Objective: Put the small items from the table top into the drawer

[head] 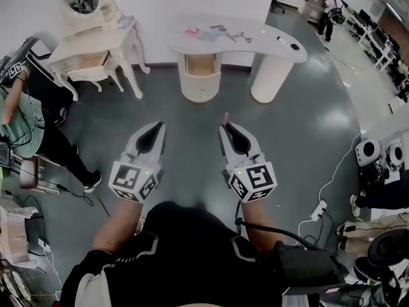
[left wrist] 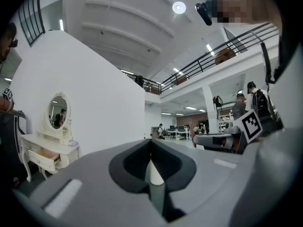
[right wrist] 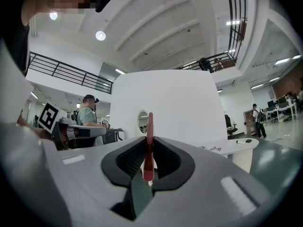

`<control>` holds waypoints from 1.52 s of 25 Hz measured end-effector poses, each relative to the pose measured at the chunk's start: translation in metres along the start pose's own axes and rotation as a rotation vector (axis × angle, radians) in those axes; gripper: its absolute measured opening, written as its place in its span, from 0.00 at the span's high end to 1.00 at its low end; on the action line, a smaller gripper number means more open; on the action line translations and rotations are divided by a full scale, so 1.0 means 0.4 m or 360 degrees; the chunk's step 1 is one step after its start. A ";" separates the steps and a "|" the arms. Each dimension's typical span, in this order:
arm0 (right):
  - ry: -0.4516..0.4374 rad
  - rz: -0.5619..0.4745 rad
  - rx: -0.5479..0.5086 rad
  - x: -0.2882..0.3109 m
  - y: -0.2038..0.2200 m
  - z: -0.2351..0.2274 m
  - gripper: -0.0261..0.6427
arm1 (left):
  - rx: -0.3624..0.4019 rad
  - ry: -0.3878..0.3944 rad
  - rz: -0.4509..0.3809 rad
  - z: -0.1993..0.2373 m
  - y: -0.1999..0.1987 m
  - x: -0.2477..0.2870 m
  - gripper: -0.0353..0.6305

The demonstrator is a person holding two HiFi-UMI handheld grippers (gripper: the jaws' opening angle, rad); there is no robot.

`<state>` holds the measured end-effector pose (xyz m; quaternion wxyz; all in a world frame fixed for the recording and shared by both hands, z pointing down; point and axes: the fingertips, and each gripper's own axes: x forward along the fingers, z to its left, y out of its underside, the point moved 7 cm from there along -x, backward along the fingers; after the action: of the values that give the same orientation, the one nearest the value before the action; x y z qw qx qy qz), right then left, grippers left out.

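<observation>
carrying, right gripper [head: 225,128]: my jaws are clamped on a thin red stick [right wrist: 148,145]. i pinch it low so most of it stands clear past the tips.
why held so: i keep the stick upright and out in front so it cannot snag on anything (my reading, not something seen).
left gripper [head: 159,128]: its jaws are drawn together, with nothing in them i can name. a pale wedge sits in the slit in the left gripper view, and i cannot tell what it is.
red stick: slim, stiff and smooth-looking, with a rounded top. i judge it light, and slick enough to twist in a loose pinch.
table [head: 281,48]: white and glossy, with a curved bean-shaped top on round pedestals. it stands well ahead of both grippers.
small items [head: 214,33]: flat pale bits lie scattered near the middle of the top, with a dark one or two at the right end. all are too small to name.
drawer [head: 200,64]: it sits in the pedestal under the table's middle and stands open, tan wood showing inside. i judge the stick belongs there.
dressing table [head: 96,43]: white, with carved legs and an oval mirror, off to the left. its own drawer is open too, so i cannot be sure which drawer is meant.
floor [head: 192,117]: dark grey-green and polished, shining under the lamps.
</observation>
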<state>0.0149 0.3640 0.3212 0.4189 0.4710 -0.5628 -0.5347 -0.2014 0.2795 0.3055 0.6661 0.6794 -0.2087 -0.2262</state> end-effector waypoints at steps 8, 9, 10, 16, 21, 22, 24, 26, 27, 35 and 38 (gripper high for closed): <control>-0.0027 0.0043 0.0051 0.087 0.035 -0.068 0.89 | -0.0061 0.0000 0.0077 0.040 0.039 0.092 0.95; -0.0022 0.0052 0.0055 0.096 0.037 -0.075 0.89 | -0.0068 0.0008 0.0080 0.046 0.042 0.106 0.95; -0.0015 0.0057 0.0053 0.106 0.035 -0.082 0.89 | -0.0074 0.0018 0.0077 0.053 0.043 0.120 0.95; 0.0052 0.0057 -0.0003 0.191 0.012 -0.136 0.89 | -0.0113 0.0090 0.0023 0.119 0.053 0.235 0.95; 0.0118 0.0041 -0.0016 0.300 -0.008 -0.181 0.89 | -0.0119 0.0149 -0.0018 0.204 0.044 0.333 0.95; 0.0128 0.0040 -0.0016 0.324 -0.013 -0.188 0.89 | -0.0114 0.0157 -0.0027 0.223 0.038 0.350 0.95; 0.0144 0.0042 -0.0017 0.371 -0.023 -0.200 0.89 | -0.0115 0.0158 -0.0042 0.265 0.032 0.384 0.95; 0.0153 0.0048 -0.0017 0.418 -0.025 -0.210 0.89 | -0.0131 0.0145 -0.0050 0.310 0.032 0.415 0.95; 0.0156 0.0050 -0.0014 0.443 -0.025 -0.215 0.89 | -0.0140 0.0138 -0.0052 0.333 0.034 0.429 0.95; 0.0177 0.0069 -0.0029 0.640 -0.033 -0.240 0.89 | -0.0161 0.0131 -0.0054 0.495 0.035 0.518 0.95; 0.0184 0.0097 -0.0027 0.697 -0.028 -0.254 0.89 | -0.0182 0.0136 -0.0056 0.542 0.046 0.552 0.95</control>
<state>0.0575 0.0703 0.3090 0.4709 0.4802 -0.5471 -0.4983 -0.1491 -0.0258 0.3153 0.7080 0.6529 -0.1547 -0.2201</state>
